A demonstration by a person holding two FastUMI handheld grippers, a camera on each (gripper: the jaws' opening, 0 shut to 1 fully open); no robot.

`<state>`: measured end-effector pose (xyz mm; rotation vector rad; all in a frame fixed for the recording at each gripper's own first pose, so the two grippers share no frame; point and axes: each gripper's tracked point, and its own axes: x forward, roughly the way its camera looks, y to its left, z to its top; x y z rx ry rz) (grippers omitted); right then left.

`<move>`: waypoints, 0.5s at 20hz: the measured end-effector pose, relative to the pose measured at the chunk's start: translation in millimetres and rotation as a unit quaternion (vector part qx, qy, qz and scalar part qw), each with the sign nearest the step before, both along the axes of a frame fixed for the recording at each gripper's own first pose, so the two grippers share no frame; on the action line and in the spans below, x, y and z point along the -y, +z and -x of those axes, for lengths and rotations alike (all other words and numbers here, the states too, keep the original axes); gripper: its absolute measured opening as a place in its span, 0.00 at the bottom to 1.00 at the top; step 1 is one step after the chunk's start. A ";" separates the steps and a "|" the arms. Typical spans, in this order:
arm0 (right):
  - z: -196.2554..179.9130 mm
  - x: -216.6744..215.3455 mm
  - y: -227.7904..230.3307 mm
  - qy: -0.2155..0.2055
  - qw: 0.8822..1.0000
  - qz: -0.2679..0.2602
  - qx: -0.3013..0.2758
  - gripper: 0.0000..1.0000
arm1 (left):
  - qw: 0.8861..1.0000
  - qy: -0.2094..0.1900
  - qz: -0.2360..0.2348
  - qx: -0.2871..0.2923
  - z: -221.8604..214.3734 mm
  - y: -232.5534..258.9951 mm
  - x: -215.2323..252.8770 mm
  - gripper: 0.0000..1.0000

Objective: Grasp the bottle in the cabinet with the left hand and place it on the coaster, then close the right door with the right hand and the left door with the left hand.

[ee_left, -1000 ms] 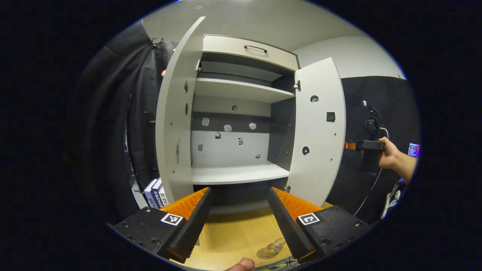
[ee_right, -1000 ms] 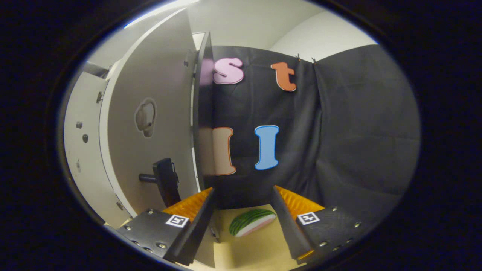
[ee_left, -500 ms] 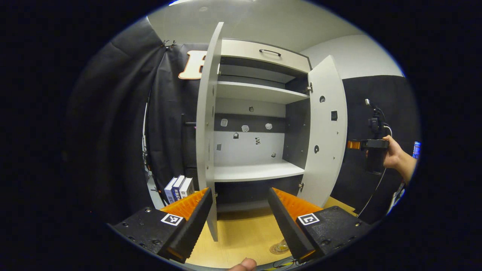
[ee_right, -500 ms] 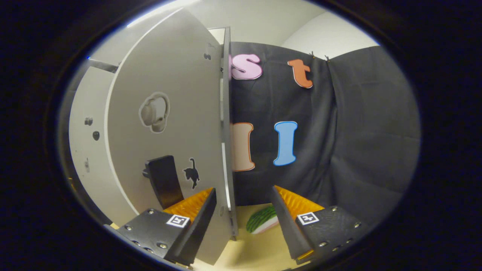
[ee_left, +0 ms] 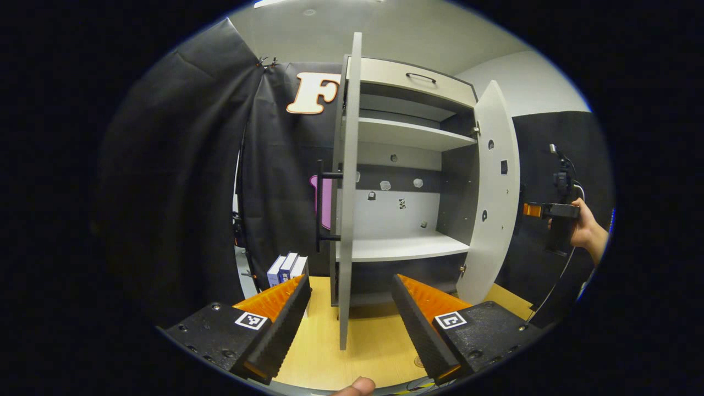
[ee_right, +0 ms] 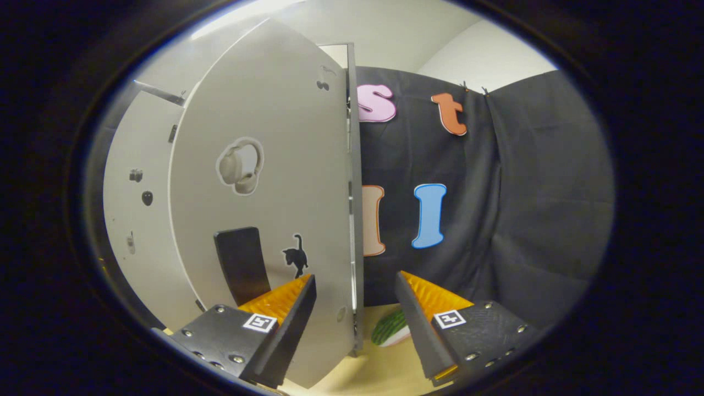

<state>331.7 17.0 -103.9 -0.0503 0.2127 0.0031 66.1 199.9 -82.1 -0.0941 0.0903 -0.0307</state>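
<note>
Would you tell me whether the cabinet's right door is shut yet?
No, open: the right door stands swung out from the cabinet, shelves exposed.

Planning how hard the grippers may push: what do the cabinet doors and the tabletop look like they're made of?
Left door and right door: likely laminated board, judging by the matte pale-grey faces and thin flat edges. Tabletop: light wood or wood-look laminate, with faint grain and a smooth finish.
</note>
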 end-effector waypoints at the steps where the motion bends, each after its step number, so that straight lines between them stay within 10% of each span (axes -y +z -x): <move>1: -1.3 -2.5 -0.6 0.001 1.000 -0.003 0.002 0.85 | 1.000 0.001 -0.003 -0.002 -2.6 -1.6 -6.2 0.95; 10: -13.3 -26.7 1.9 -0.009 1.000 -0.019 0.012 0.85 | 0.999 0.036 -0.007 -0.003 -40.4 -11.7 -84.4 0.94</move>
